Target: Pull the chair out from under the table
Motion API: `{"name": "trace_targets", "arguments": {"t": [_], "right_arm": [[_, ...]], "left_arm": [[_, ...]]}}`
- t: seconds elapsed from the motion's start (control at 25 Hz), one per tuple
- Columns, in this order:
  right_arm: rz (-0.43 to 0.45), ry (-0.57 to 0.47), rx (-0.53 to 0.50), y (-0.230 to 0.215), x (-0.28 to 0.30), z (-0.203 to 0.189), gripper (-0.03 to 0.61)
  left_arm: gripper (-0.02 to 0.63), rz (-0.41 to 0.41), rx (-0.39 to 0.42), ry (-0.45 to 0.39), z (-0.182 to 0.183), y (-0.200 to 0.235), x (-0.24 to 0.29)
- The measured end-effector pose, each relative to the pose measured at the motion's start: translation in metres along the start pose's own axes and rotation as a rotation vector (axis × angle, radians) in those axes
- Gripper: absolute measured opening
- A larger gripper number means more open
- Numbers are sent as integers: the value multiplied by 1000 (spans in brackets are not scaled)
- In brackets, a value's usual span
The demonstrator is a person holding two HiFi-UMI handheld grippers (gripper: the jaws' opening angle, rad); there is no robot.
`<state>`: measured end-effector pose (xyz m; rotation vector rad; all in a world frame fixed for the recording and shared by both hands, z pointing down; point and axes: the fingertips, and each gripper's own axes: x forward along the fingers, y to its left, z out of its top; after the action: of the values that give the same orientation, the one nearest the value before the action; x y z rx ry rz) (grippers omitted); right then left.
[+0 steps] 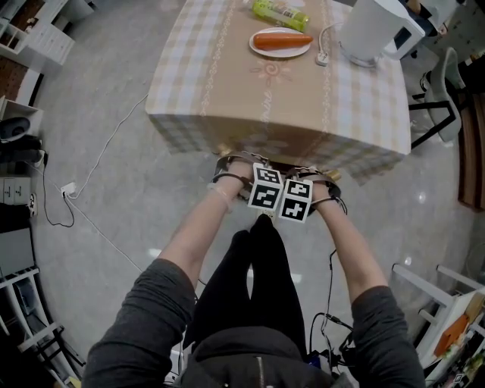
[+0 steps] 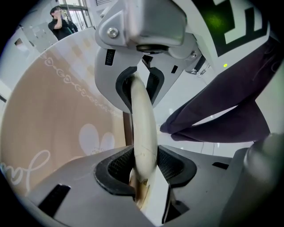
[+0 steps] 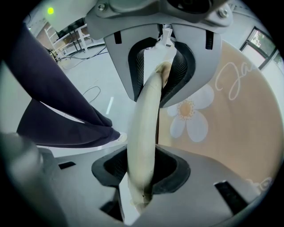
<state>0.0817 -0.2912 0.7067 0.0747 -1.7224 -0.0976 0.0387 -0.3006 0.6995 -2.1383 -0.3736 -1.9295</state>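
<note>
Two grippers stand side by side at the near edge of the table point(image 1: 227, 83), both pointing down, their marker cubes point(image 1: 281, 193) touching. The left gripper point(image 2: 143, 133) is clamped on the cream top rail of the chair point(image 2: 140, 106), which runs across between its padded jaws. The right gripper point(image 3: 151, 124) bites the same rail point(image 3: 146, 111) just to the right, with the bar pressed between its pads.

The chair sits tucked under the table's near side. Nearly all of it is hidden from above by the hanging checked tablecloth point(image 1: 189, 129), whose flower print fills the background behind both jaws. The person's dark trouser legs point(image 1: 261, 280) are just on the near side of the rail.

On the far part of the table a carrot point(image 1: 282, 40) lies on a white plate point(image 1: 261, 50). A white kettle point(image 1: 375, 30) stands to its right and a green packet point(image 1: 280, 14) lies beyond it.
</note>
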Motion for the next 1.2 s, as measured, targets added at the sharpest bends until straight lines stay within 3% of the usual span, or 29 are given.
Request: {"name": "trace_targets", "arguments": {"t": [1.2], "right_arm": [[-5,19,32,83,-5,26,135]], "left_arm": [[164,10,25,-5,5,-85,0]]}}
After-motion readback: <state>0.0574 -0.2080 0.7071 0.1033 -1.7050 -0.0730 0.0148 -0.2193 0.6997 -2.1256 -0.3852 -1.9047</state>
